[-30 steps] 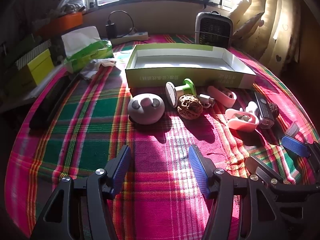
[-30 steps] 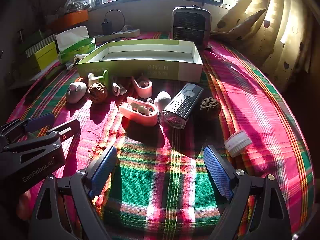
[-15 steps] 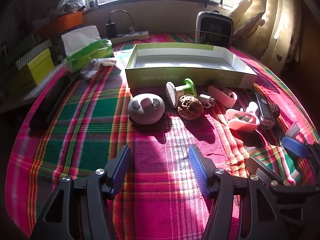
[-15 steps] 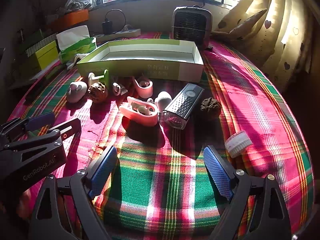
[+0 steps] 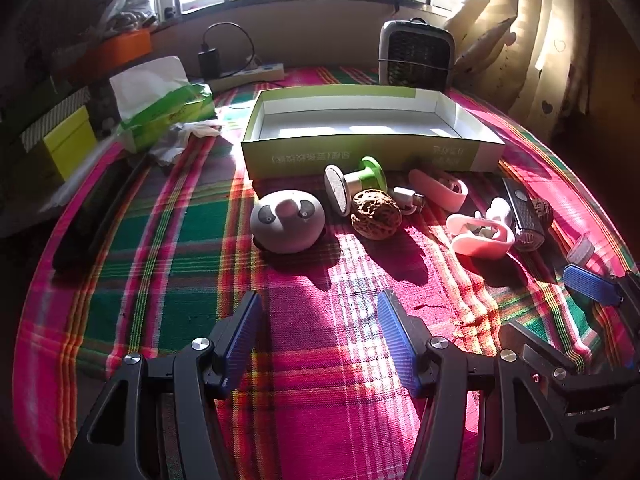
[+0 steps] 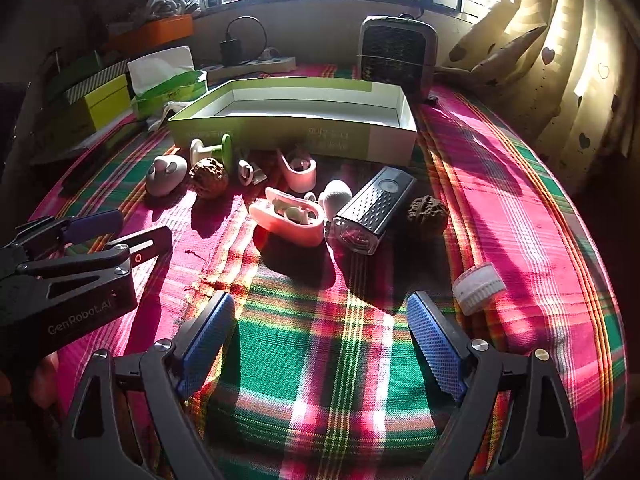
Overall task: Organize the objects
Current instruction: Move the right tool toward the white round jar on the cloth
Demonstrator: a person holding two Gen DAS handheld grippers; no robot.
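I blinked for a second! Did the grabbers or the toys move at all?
Nothing visibly changed. The left gripper and right gripper hang open over the cloth, holding nothing, and the box is empty.

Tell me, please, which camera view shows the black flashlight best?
The right wrist view: the black flashlight lies there near the middle, in sunlight, its whole top and clear front end visible. In the left wrist view it sits far right, small, seen at a narrow angle, partly behind the pink holder.
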